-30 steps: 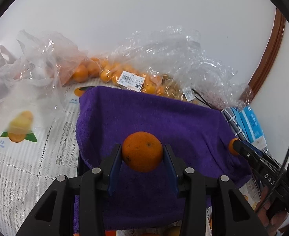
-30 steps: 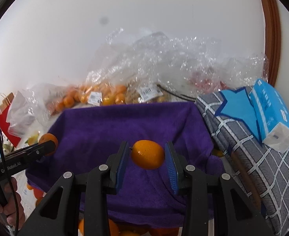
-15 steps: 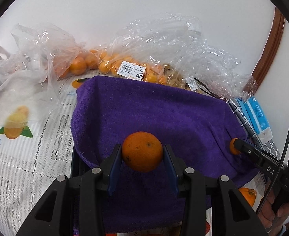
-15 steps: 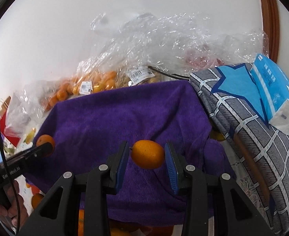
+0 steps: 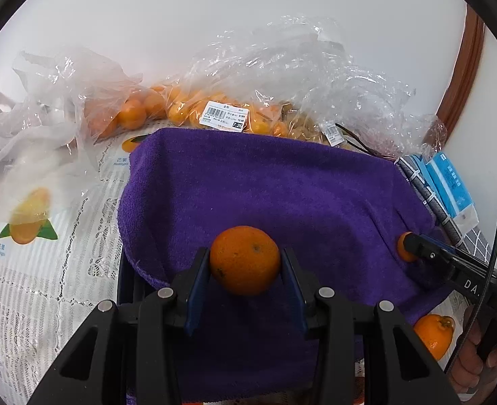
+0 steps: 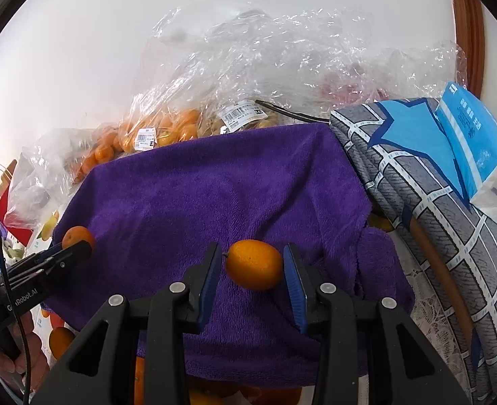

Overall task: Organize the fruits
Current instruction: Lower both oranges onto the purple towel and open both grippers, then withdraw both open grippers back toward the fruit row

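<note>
Two fruits hang over the purple towel (image 5: 282, 195), one in each claw. Either could roll off the draped cloth if let go carelessly. The left claw (image 5: 245, 270) pinches a round orange (image 5: 244, 259); the right claw (image 6: 253, 270) pinches an oval orange (image 6: 253, 265).

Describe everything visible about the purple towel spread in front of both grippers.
The purple towel is a plush, deep-violet terry cloth with a stitched hem, draped over something dark, of which only a frame shows at its left edge. It lies smooth on top and bunches at its right corner. Clear bags of oranges press against its far edge; a grey checked cloth lies along its right side. No fruit rests on it; both held fruits hang in front of it.
</note>
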A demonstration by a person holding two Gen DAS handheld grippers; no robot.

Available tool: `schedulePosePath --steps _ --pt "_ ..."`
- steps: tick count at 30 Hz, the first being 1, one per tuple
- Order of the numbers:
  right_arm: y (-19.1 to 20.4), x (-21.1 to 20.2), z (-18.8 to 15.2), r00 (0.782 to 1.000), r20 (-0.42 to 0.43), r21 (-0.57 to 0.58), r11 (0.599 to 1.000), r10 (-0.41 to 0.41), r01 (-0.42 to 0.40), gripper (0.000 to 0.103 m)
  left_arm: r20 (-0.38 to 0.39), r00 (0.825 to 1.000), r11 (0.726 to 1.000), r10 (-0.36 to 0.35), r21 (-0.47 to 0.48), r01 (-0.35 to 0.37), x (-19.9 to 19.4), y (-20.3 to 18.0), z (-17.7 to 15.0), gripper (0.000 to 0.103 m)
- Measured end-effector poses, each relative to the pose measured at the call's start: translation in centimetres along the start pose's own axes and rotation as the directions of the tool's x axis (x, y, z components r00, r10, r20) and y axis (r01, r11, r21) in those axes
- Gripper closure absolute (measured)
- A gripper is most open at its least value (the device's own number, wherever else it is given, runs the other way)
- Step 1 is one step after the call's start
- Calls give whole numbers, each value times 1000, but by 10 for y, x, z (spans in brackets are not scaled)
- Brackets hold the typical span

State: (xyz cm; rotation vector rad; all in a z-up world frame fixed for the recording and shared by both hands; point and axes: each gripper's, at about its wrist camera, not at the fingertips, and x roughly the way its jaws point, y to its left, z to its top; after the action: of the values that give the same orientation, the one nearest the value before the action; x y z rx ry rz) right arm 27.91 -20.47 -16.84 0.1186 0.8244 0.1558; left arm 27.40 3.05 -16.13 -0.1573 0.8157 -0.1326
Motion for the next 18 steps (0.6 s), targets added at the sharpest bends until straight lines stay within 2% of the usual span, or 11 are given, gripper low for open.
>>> schedulePosePath --steps 4,6,8,12,14,18 --pt "-1 -2 0 1000 4 9 1000 11 -11 63 1 1000 1000 0 0 0 0 0 0 63" --pt "-1 -5 0 1000 14 9 1000 17 -18 52 0 1000 1000 2 2 -2 0 0 0 63" --pt "0 -10 0 999 29 6 1000 12 -12 44 3 1000 1000 7 7 -7 0 -1 0 63" --pt "4 -20 0 998 69 -4 1000 -14 14 43 18 1000 1000 -2 8 2 -3 -2 1 60" --pt "5 -25 1 996 87 1 1000 -25 25 43 46 999 1000 -18 -2 18 -10 -1 3 56" --pt "5 -41 2 989 143 15 999 -41 39 43 104 994 1000 -23 -18 25 -22 2 6 55"
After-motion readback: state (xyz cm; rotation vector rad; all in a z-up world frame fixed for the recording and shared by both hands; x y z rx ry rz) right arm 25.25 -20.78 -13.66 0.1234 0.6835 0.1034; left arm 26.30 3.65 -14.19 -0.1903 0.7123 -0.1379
